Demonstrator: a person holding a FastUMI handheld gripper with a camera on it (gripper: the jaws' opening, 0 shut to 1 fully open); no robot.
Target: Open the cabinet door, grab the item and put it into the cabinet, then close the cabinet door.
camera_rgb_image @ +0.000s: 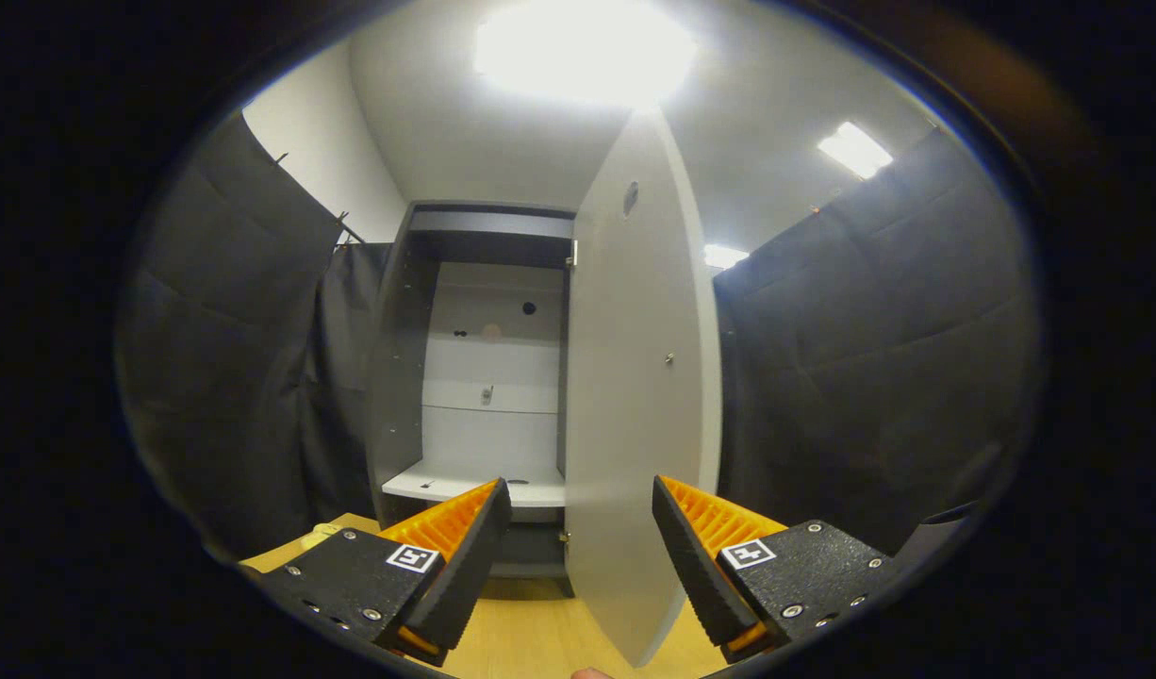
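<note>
— Two fingers, how do they stand?
— Spread wide. The tongs point(581, 556) pinch nothing; the cabinet door point(635, 396) hangs swung open, its lower edge between the fingers and just ahead of them.
— And the cabinet point(418, 311)?
— Open, beyond the fingers, standing on the wooden counter point(531, 632). A pale shelf point(474, 486) sits low inside, with small dark specks on it that I cannot make out.
— The item?
— Something pale yellow point(322, 534) peeks beside the left finger on the counter; I cannot tell what it is.
</note>
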